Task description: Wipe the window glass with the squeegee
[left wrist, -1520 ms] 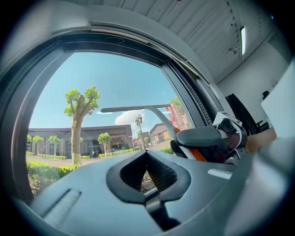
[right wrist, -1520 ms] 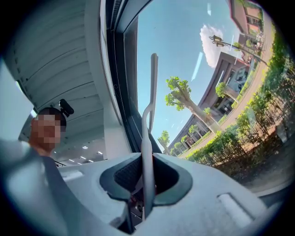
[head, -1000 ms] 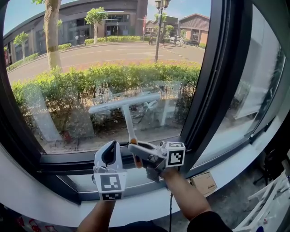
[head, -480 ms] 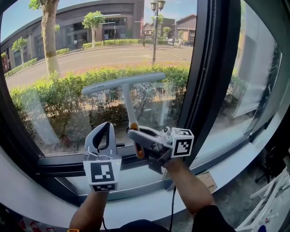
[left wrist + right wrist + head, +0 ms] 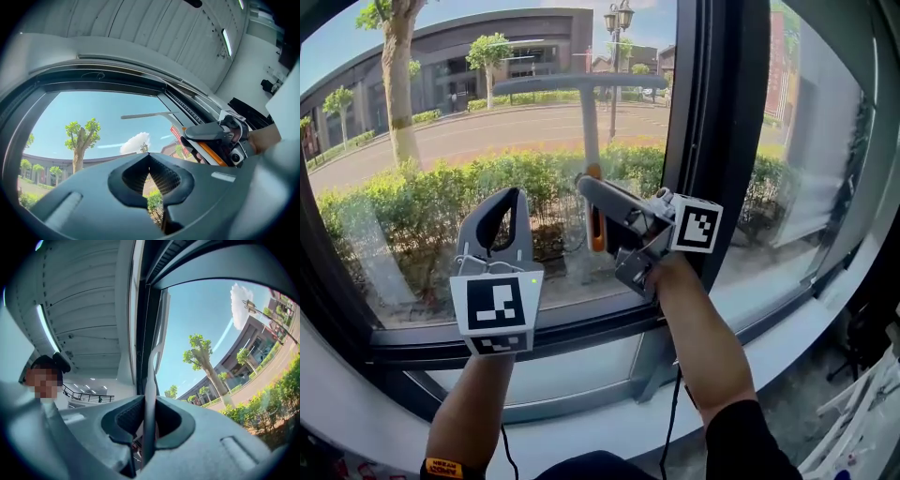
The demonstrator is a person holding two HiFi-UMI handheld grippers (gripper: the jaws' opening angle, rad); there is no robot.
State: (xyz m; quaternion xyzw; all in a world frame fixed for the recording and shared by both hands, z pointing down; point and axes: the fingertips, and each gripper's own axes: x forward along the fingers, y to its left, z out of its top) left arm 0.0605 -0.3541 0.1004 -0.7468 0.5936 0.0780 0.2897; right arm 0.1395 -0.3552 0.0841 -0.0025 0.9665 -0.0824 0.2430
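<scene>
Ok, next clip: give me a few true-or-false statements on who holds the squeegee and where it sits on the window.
1. The right gripper is shut on the handle of the squeegee. True.
2. The left gripper holds the squeegee too. False: its fingers are together on nothing, off to the left of the squeegee.
3. The blade lies crosswise, high on the pane. True.
4. The squeegee is on the glass to the right of the dark frame post. False: it is on the pane left of that post.
</scene>
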